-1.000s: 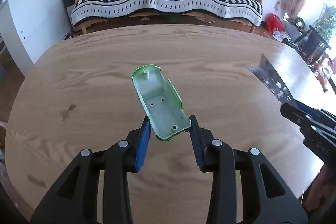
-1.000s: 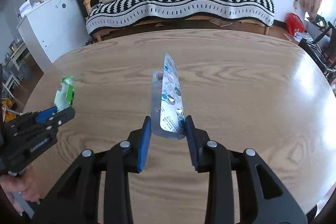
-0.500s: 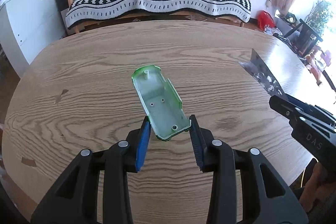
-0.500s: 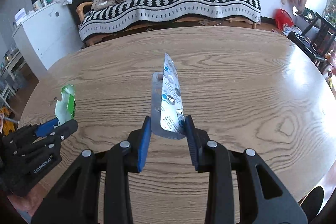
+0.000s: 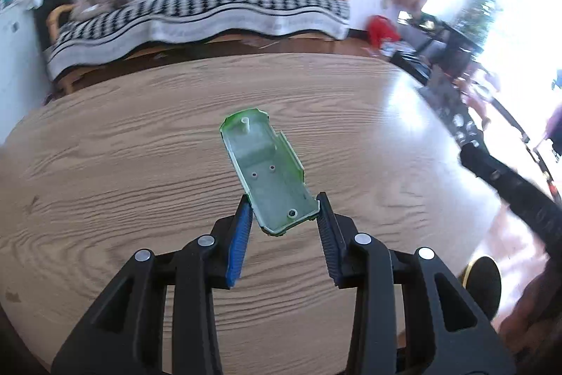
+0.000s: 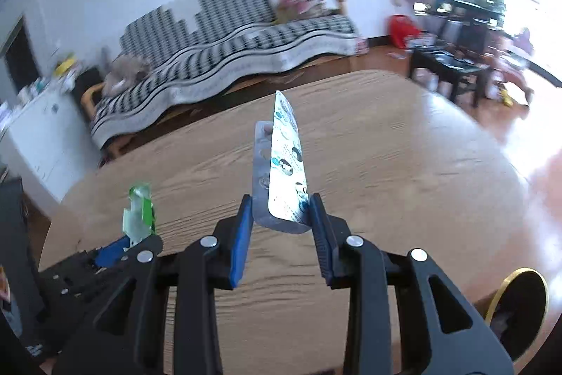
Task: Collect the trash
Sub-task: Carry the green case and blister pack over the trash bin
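Note:
My left gripper [image 5: 282, 217] is shut on a green and white plastic shell [image 5: 268, 169], held above the wooden table [image 5: 123, 164]. The shell also shows edge-on in the right wrist view [image 6: 138, 211], at the tip of the left gripper [image 6: 133, 243]. My right gripper [image 6: 279, 213] is shut on a silver blister pack [image 6: 284, 164], held upright above the table [image 6: 404, 171]. In the left wrist view the right gripper [image 5: 467, 153] is blurred at the right edge.
A dark bin with a gold rim [image 6: 520, 308] sits low at the right, past the table edge; it also shows in the left wrist view [image 5: 483, 280]. A striped sofa [image 5: 196, 6] stands beyond the table. A black low table [image 6: 453, 65] and clutter lie at the right.
Both grippers have swung to the right with their items still held. The sofa has shifted left in view, the bright window side has come in, and the gold-rimmed bin has appeared.

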A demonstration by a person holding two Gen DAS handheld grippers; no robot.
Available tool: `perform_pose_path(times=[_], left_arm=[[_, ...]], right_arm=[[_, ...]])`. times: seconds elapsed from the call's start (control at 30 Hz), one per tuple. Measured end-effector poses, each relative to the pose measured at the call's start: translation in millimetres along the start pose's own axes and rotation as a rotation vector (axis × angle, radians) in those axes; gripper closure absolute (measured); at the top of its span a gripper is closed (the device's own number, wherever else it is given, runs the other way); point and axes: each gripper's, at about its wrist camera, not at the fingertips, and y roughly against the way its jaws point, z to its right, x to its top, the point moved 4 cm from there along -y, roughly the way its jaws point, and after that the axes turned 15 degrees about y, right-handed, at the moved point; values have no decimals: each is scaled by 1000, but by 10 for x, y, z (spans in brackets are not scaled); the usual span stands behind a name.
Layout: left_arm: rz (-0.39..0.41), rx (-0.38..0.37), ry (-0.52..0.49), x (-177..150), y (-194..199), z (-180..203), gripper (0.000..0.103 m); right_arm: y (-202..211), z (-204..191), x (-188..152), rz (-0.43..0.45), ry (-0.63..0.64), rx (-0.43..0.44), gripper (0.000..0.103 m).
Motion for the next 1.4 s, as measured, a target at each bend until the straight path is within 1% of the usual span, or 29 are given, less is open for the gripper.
perform_pose_path(times=[0.03, 0.1, 0.2, 0.27, 0.37, 0.47, 0.5, 0.6, 0.67, 0.7, 0.73, 0.77, 0.83, 0.9, 1.03, 1.1, 1.2, 1.27, 1.4], left_arm=[[4, -13, -17, -24, 8, 111, 66], [-1, -46, -47, -57, 21, 306, 67], [-26, -110, -85, -134, 74, 636, 67], [-59, -170, -116, -225, 130, 947, 67], [-66, -246, -193, -374, 260, 1521, 67], [-106, -315, -241, -580, 287, 2036, 67], [-122, -332, -260, -679, 273, 2210, 67], [-189, -382, -348, -1219, 167, 2795, 67], [-238, -403, -391, -1562, 84, 3052, 66], [-275, -417, -416, -1798, 4, 3202, 66], [-294, -424, -432, -1925, -45, 3263, 67], [-327, -427, -463, -2130, -138, 3387, 67], [-375, -443, -516, -2416, -254, 3533, 66], [-397, -460, -559, -2623, -315, 3638, 66], [-423, -489, -608, -2906, -390, 3759, 66], [-442, -500, -631, -3055, -427, 3798, 66], [-459, -499, -699, -3202, -473, 3844, 66], [-477, -502, -704, -3230, -534, 3852, 66], [-483, -498, -720, -3290, -571, 3846, 66]], right_arm=[[74, 130, -13, 1, -20, -10, 70], [268, 477, -82, 5, -56, -58, 70], [559, 1009, -247, 10, -103, -134, 70], [795, 1384, -415, 10, -127, -198, 70], [1096, 1881, -717, -9, -173, -264, 70], [1398, 2302, -1023, -23, -215, -332, 70], [1504, 2427, -1131, -24, -229, -355, 70], [1760, 2787, -1447, -39, -269, -413, 70], [1887, 3017, -1699, -60, -304, -442, 70], [1935, 3099, -1818, -68, -318, -453, 70], [1975, 3181, -1948, -80, -335, -464, 70], [2006, 3286, -2103, -96, -358, -473, 70], [2049, 3391, -2331, -117, -389, -485, 70], [2016, 3491, -2557, -147, -417, -489, 70], [1854, 3546, -2941, -206, -464, -475, 70], [1746, 3571, -3065, -231, -482, -456, 70], [1650, 3581, -3189, -255, -499, -440, 69], [1611, 3602, -3220, -261, -506, -434, 69], [1587, 3618, -3235, -268, -511, -436, 69]])
